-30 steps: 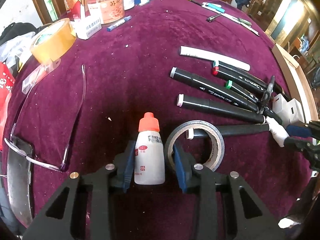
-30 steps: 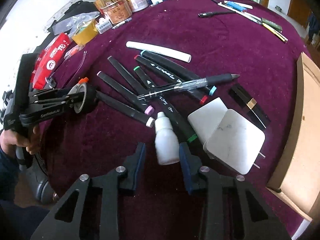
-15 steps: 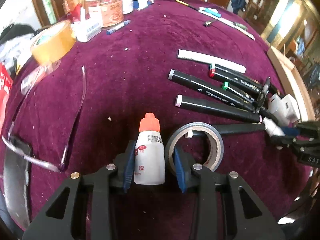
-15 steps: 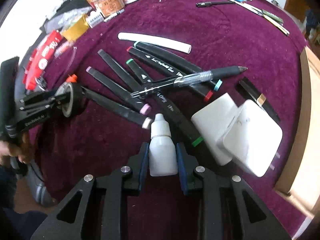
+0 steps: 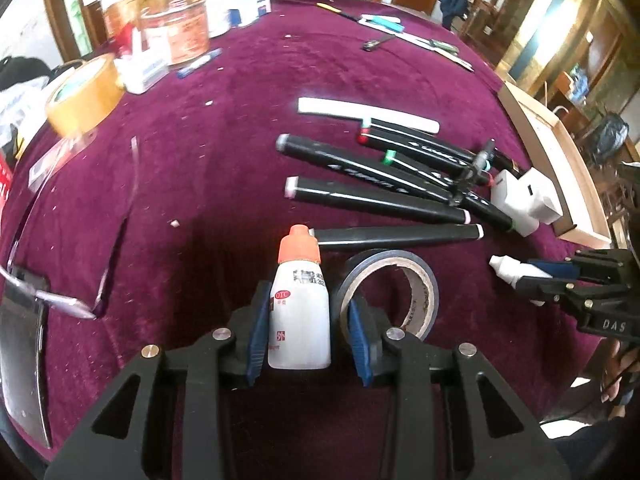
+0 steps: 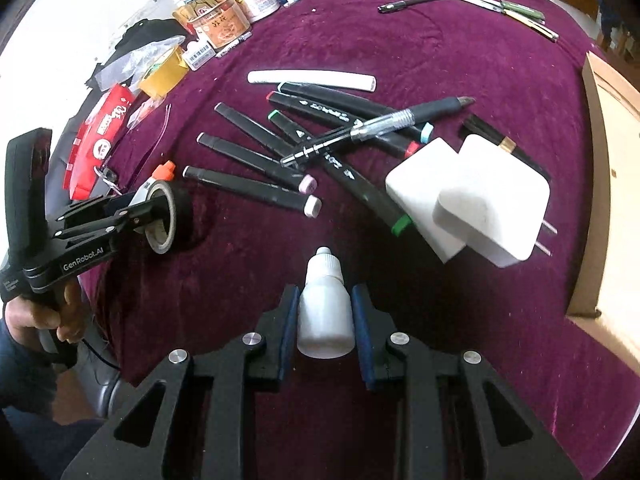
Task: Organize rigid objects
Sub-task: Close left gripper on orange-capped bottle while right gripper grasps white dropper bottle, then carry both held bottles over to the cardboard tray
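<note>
My left gripper is shut on a white bottle with an orange cap. The wall of a black tape roll sits against its right pad. The right wrist view shows the tape roll hanging at the left gripper, above the purple cloth. My right gripper is shut on a small all-white dropper bottle, and the left wrist view has the right gripper at its right edge. Beyond it, several black markers lie fanned out, with a clear pen across them.
Two white chargers lie right of the markers, with a white tube behind. A wooden tray runs along the table's right edge. A yellow tape roll, tins, glasses and a red packet lie at the left.
The right gripper's jaws closed on the white dropper bottle and drew it back from the marker tips. The left gripper shifted with its bottle and tape roll still in it.
</note>
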Motion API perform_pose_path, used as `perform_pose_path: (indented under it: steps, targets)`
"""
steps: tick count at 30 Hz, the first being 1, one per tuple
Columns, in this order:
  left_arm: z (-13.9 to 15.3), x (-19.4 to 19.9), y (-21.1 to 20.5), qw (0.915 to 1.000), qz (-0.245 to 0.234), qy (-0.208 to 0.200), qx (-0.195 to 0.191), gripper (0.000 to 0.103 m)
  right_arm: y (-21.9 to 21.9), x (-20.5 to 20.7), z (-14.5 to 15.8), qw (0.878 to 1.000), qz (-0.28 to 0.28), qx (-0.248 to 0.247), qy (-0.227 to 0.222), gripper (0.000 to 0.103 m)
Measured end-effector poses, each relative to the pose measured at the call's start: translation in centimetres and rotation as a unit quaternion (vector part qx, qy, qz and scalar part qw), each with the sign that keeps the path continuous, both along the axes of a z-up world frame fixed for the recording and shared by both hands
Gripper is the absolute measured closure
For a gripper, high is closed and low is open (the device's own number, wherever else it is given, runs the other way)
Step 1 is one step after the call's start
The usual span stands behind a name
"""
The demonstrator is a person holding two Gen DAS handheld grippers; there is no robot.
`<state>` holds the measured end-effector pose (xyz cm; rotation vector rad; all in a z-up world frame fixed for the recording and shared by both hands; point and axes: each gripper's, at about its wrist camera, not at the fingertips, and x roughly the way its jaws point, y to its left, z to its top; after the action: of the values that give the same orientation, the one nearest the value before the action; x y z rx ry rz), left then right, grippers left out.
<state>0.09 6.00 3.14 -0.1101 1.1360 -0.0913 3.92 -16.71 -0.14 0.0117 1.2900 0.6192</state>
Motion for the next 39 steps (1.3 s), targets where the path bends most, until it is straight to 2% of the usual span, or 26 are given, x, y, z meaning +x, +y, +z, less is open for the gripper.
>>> perform_pose_path:
  steps: [4,14,16,17,23,31,39]
  targets:
    - [-0.1,0.1,-0.8,0.9999,-0.01,0.006,0.009,0.068,-0.5,-0.6,-0.3,1.0,-0.006,-0.004,0.002,0.079]
    - [-0.3,-0.9,0.1,0.9996,-0.013,0.023,-0.004,0.066,-0.6,-0.9,-0.4,1.0,-0.013,-0.01,0.002,0.079]
    - [-0.3,-1.0,0.2,0.9994,-0.018,0.025,-0.016,0.061,-0.5,-0.8,-0.6,1.0,-0.016,-0.011,0.005,0.079]
    - [-0.3,-0.9,0.2,0.9994,-0.019,0.026,-0.015,0.058,-0.6,-0.8,-0.7,1.0,-0.017,-0.011,0.006,0.079]
    - [0.1,-0.9,-0.4,0.9992,-0.029,0.026,-0.012,0.049,-0.5,-1.0,-0.8,1.0,-0.017,-0.012,0.007,0.079]
    - [0.5,-1.8,1.5,0.999,-0.018,0.035,-0.02,0.049,-1.0,-0.9,-0.6,1.0,-0.022,-0.012,0.008,0.079]
    - [-0.7,-1.8,0.4,0.9988,-0.022,0.043,-0.001,0.051,-0.4,-0.7,-0.8,1.0,-0.016,-0.015,0.011,0.079]
